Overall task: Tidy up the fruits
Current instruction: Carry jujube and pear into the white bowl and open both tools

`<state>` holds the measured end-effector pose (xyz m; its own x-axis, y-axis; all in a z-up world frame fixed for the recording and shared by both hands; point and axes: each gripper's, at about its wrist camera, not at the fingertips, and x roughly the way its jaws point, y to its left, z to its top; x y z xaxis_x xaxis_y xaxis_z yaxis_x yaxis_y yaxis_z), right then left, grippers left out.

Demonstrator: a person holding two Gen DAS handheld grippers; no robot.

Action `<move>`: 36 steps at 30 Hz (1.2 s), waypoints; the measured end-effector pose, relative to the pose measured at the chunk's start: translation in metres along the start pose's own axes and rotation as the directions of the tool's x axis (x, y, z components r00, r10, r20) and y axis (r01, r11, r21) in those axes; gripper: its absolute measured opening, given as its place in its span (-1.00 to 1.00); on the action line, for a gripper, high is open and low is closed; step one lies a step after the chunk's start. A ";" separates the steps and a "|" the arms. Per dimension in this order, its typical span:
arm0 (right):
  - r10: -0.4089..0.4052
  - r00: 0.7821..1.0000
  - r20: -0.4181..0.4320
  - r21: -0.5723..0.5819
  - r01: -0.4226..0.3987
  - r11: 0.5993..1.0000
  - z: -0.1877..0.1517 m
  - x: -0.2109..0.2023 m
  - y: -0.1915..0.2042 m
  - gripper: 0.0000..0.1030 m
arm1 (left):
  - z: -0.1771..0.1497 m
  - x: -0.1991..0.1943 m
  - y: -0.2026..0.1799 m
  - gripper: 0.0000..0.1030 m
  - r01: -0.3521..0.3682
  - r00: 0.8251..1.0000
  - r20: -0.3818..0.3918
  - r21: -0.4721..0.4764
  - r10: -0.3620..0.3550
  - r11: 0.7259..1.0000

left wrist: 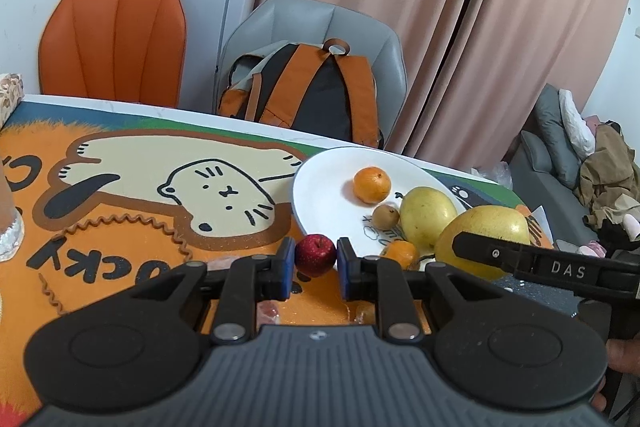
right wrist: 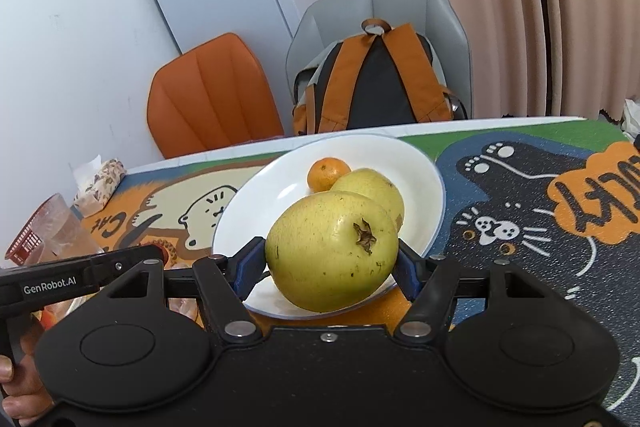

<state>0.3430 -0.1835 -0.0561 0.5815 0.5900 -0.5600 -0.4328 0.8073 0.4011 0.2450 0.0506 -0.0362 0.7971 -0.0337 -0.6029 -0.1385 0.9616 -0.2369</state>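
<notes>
My left gripper (left wrist: 316, 259) is shut on a small red apple (left wrist: 315, 254), held just off the near left rim of the white plate (left wrist: 320, 183). On the plate lie an orange mandarin (left wrist: 371, 184), a small brown kiwi (left wrist: 385, 216), a yellow-green pear (left wrist: 426, 217) and a second mandarin (left wrist: 400, 253) at the near rim. My right gripper (right wrist: 332, 263) is shut on a large yellow-green pear (right wrist: 332, 251) above the plate's near edge (right wrist: 424, 163). That pear also shows in the left wrist view (left wrist: 486, 237).
The table carries a cartoon cat mat (left wrist: 120, 195). A glass (left wrist: 8, 227) stands at the left edge, with a tissue pack (right wrist: 100, 187) and a red basket (right wrist: 24, 243) beyond. An orange chair (left wrist: 114, 39) and a grey chair with a backpack (left wrist: 316, 87) stand behind the table.
</notes>
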 end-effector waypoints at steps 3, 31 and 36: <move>0.007 1.000 -0.018 0.004 -0.007 1.000 -0.002 0.008 0.001 0.23 | -0.001 0.003 0.002 -0.61 -0.002 1.000 -0.009 0.000 0.002 1.000; -0.017 1.000 0.000 0.010 0.017 1.000 -0.007 -0.012 -0.018 0.25 | 0.018 0.031 -0.011 -0.61 0.017 1.000 -0.018 0.041 -0.016 0.999; -0.031 1.000 0.005 0.029 0.031 0.999 -0.009 -0.017 -0.028 0.25 | 0.024 0.040 -0.018 -0.61 0.022 1.000 -0.023 0.058 -0.021 0.998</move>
<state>0.3389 -0.2161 -0.0645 0.5982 0.5650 -0.5683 -0.3948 0.8249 0.4045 0.2933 0.0388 -0.0381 0.7863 -0.0602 -0.6150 -0.0864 0.9747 -0.2059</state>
